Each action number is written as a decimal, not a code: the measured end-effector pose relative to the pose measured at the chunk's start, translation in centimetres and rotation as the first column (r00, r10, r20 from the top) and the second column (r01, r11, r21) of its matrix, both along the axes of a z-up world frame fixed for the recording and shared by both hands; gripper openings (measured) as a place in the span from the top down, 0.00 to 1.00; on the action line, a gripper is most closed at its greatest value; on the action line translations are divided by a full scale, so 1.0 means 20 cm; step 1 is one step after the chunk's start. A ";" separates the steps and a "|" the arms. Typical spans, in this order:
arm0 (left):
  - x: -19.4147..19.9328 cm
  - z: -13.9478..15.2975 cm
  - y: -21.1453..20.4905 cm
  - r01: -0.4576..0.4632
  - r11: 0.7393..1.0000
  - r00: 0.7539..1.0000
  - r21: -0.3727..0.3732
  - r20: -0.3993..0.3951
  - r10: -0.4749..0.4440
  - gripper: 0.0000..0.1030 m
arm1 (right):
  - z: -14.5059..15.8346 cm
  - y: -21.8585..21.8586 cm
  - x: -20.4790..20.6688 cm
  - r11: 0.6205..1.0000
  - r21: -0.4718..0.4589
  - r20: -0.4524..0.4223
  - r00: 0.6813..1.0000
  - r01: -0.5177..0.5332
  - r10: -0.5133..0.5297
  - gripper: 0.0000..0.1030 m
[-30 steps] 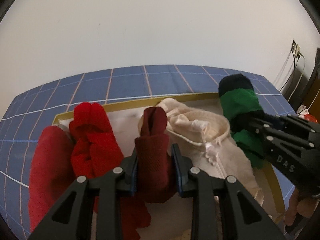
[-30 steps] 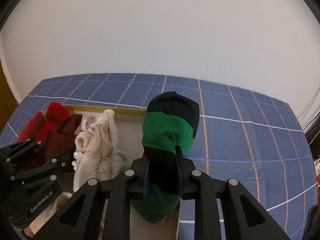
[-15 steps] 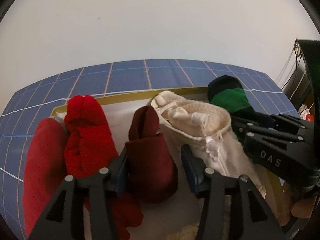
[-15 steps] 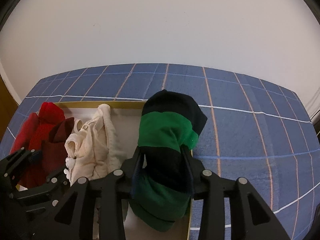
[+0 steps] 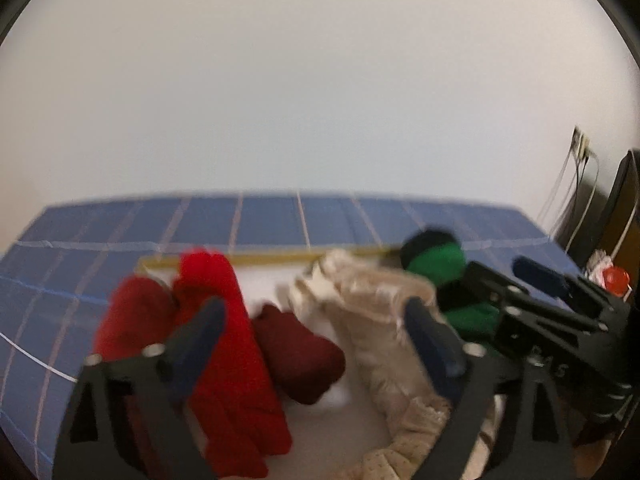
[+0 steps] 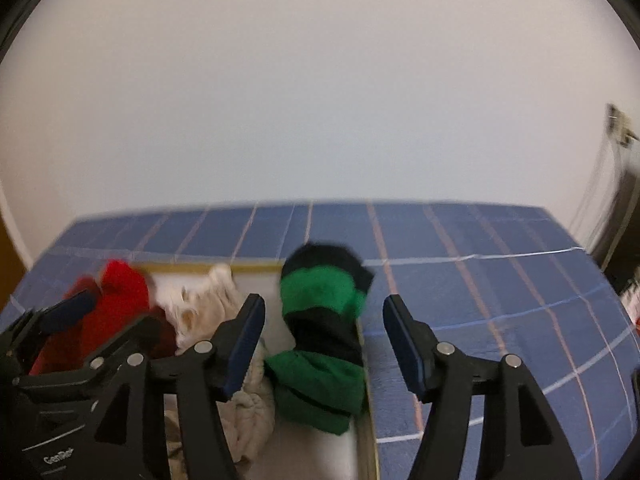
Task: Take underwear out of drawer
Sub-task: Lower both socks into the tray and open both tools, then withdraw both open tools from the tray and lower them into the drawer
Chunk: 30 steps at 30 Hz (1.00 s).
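Fingers (image 6: 248, 332) opening, blue grid cloth (image 6: 460, 240), white wall (image 6: 320, 100)

Rolled underwear (image 5: 296, 352) side by side in drawer (image 5: 272, 258) on cloth (image 6: 500, 280)

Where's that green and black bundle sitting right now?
In the right wrist view the green and black bundle lies at the drawer's right edge, beside the cream garment, between the opening right gripper fingers.
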<state>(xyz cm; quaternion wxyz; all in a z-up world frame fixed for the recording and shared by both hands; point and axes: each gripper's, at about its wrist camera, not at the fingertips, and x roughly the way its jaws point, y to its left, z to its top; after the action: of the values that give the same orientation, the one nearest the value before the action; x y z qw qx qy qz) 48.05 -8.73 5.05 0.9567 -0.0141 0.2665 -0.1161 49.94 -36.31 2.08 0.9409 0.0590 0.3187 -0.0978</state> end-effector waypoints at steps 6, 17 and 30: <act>-0.17 0.07 0.03 -0.073 0.997 0.972 0.029 0.226 0.065 0.00 | 0.09 0.05 -0.22 0.998 -0.021 0.200 0.978 0.063 -0.057 0.28; -0.30 0.07 0.13 -0.139 0.990 0.944 0.001 0.304 0.132 0.00 | 0.06 0.15 -0.39 0.996 -0.049 0.304 0.951 0.070 -0.052 0.28; -0.49 0.04 0.11 -0.135 0.990 0.915 0.036 0.388 0.111 0.00 | 0.04 0.19 -0.52 0.993 -0.062 0.334 0.940 0.098 -0.072 0.28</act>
<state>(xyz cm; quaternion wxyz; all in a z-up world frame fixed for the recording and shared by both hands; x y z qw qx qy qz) 38.29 -6.54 5.75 0.9958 0.0218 0.0755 -0.0479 39.55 -32.42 2.97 0.9776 0.0515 0.1493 -0.1393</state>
